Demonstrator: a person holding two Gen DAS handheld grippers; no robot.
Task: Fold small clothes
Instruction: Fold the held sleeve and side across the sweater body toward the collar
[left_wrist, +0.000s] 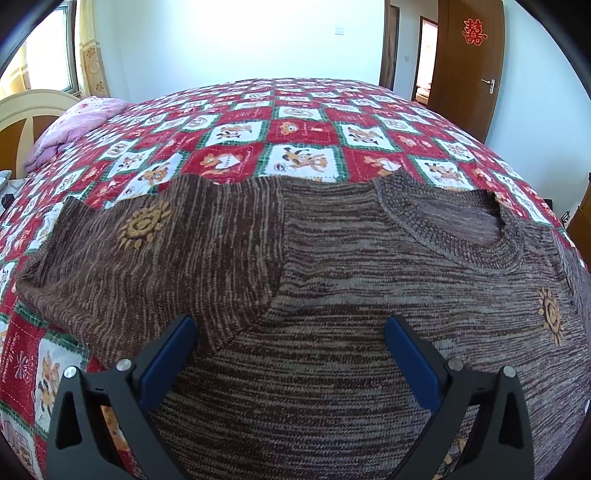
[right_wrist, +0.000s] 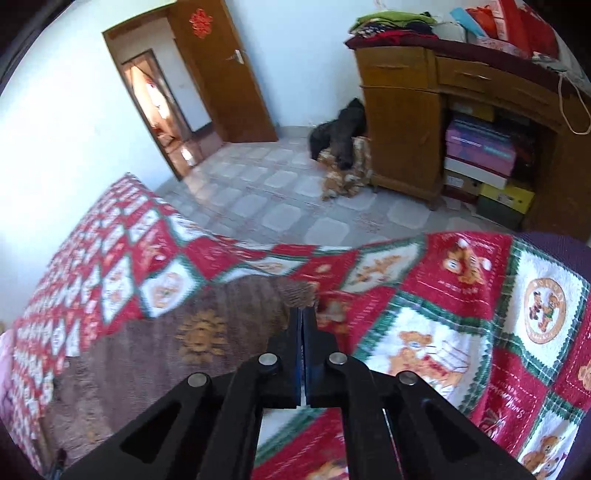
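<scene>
A brown knit sweater (left_wrist: 332, 266) lies spread on the patchwork quilt (left_wrist: 303, 129) of a bed, its round collar (left_wrist: 461, 236) to the right. One sleeve with a sun motif (left_wrist: 144, 229) lies to the left. My left gripper (left_wrist: 289, 321) hovers low over the sweater's body, open, with nothing pinched between its blue pads. In the right wrist view, the other sleeve (right_wrist: 199, 332) also carries a sun motif. My right gripper (right_wrist: 303, 314) is shut on its ribbed cuff (right_wrist: 295, 290), near the bed's edge.
A pink blanket (left_wrist: 74, 125) lies at the head of the bed. Past the bed's edge are a tiled floor (right_wrist: 280, 184), a dark heap of clothing (right_wrist: 340, 136), a wooden desk (right_wrist: 402, 110) with stacked boxes (right_wrist: 480, 155), and an open door (right_wrist: 221, 74).
</scene>
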